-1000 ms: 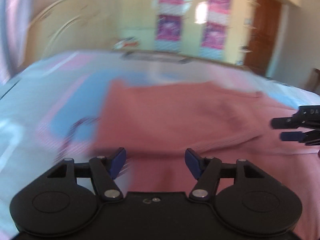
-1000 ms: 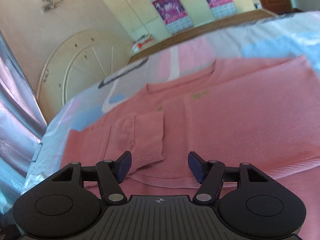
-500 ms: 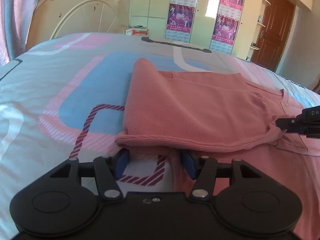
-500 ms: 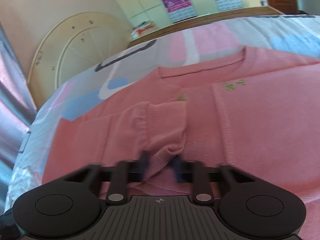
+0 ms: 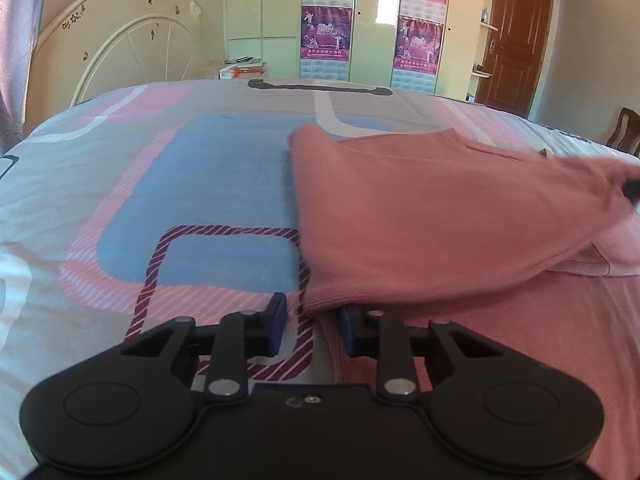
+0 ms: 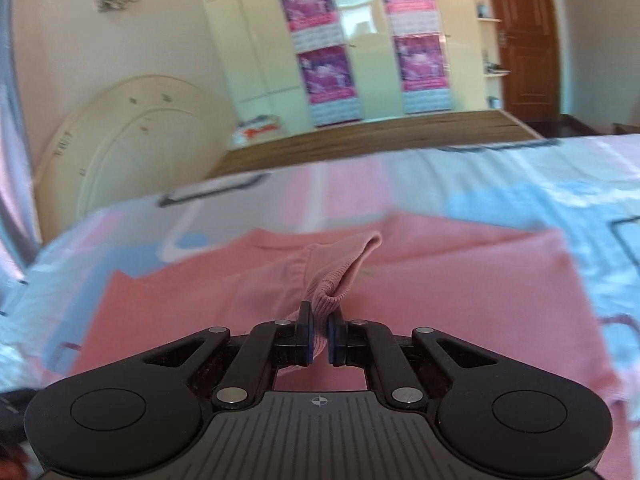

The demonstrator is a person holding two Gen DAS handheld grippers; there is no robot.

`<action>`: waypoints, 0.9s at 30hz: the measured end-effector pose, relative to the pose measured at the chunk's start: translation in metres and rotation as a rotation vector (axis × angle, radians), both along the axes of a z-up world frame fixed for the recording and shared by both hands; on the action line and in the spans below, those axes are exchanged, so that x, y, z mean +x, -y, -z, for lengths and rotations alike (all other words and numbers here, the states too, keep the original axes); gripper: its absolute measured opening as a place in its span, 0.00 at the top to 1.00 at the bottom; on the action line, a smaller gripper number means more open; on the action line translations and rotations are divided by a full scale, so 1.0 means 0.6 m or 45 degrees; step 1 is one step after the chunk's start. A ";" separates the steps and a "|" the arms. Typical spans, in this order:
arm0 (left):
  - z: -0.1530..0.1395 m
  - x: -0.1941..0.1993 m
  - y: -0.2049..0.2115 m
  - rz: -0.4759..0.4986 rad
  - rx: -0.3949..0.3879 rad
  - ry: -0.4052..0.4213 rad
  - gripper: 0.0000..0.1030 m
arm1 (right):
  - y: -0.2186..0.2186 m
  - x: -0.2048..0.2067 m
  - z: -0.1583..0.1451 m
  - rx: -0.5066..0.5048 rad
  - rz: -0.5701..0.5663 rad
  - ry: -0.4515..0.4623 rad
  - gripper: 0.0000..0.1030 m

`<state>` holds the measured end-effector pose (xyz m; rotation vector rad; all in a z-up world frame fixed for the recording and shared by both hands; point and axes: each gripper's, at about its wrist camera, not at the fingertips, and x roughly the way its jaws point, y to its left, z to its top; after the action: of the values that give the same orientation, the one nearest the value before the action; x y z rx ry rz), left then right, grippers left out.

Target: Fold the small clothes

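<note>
Right gripper (image 6: pixel 319 338) clamped on ribbed cuff (image 6: pixel 332 284), seen only in right view. Left gripper (image 5: pixel 310 330) just narrowed, gap remaining, hem (image 5: pixel 320 300) above pads, grip unclear. Pink knit sweater (image 5: pixel 440 216) folded on bedspread (image 5: pixel 180 184).

sweater (image 5: pixel 440 216): salmon pink | bedsheet (image 5: pixel 200 200): blue, pink, white blocks, maroon striped outline | posters (image 5: pixel 326 28): magenta
</note>
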<state>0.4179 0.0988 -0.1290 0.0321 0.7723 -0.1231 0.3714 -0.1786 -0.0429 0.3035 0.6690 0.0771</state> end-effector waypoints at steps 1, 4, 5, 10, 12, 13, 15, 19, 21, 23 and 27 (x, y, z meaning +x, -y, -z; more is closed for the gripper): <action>0.000 0.000 -0.001 0.000 -0.003 -0.002 0.75 | 0.012 -0.001 0.009 0.004 0.019 -0.025 0.94; -0.002 0.001 0.001 0.011 -0.006 -0.010 0.80 | 0.037 -0.003 0.029 0.031 0.056 -0.078 0.94; -0.003 0.001 0.002 0.022 -0.007 -0.014 0.85 | 0.043 -0.004 0.031 0.034 0.054 -0.083 0.94; -0.006 0.002 0.011 0.038 0.008 -0.030 0.89 | 0.051 -0.020 0.016 0.013 0.052 -0.002 0.94; -0.007 0.001 0.012 0.038 0.012 -0.031 0.89 | 0.052 -0.015 0.021 0.008 0.051 -0.005 0.94; -0.007 0.000 0.012 0.039 0.015 -0.032 0.89 | 0.053 -0.011 0.028 0.011 0.054 -0.029 0.94; -0.008 -0.001 0.014 0.041 0.021 -0.035 0.89 | 0.060 -0.007 0.053 0.035 0.073 -0.099 0.94; -0.009 0.000 0.015 0.044 0.030 -0.041 0.89 | 0.070 -0.011 0.076 0.089 0.074 -0.159 0.94; -0.010 0.000 0.015 0.044 0.030 -0.042 0.89 | 0.080 -0.017 0.071 0.142 0.091 -0.161 0.93; -0.010 -0.001 0.015 0.043 0.032 -0.041 0.89 | 0.087 -0.026 0.064 0.177 0.099 -0.155 0.69; -0.010 0.000 0.016 0.039 0.035 -0.043 0.89 | 0.108 -0.038 0.062 0.345 0.141 -0.130 0.60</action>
<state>0.4179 0.0892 -0.1229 0.0680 0.8076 -0.1428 0.3484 -0.2434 -0.0799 0.6074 0.7427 0.0466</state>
